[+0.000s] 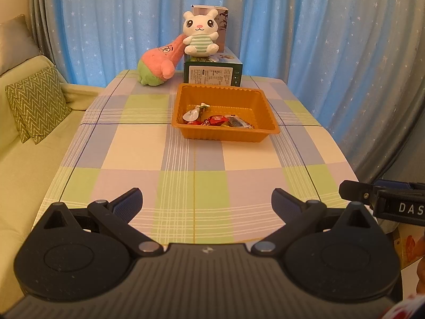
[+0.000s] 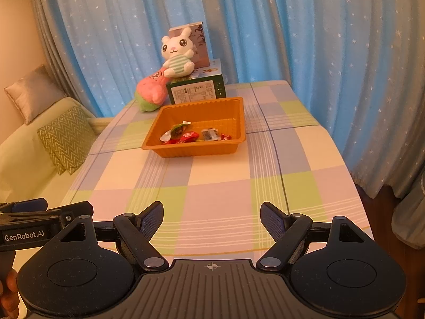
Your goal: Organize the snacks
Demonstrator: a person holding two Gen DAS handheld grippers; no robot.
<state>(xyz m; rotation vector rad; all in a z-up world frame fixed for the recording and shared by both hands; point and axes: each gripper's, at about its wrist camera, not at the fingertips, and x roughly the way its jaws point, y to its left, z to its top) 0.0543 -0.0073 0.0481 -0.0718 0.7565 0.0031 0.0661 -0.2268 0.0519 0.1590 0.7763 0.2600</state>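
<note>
An orange plastic tray (image 1: 268, 109) stands on the checked tablecloth past the table's middle; it also shows in the right wrist view (image 2: 239, 122). Several wrapped snacks (image 1: 220, 121) lie along its near inside edge, red, white and dark wrappers (image 2: 191, 135). My left gripper (image 1: 206, 199) is open and empty, low over the near end of the table. My right gripper (image 2: 211, 214) is open and empty, beside it to the right. Each gripper's side shows at the edge of the other's view.
Behind the tray a green box (image 1: 212, 73) carries a white rabbit plush (image 1: 200, 34) and a taller box (image 1: 221, 26). A pink and green plush (image 1: 156, 63) leans on it. A sofa with a zigzag cushion (image 1: 37, 103) is left; blue curtains hang behind.
</note>
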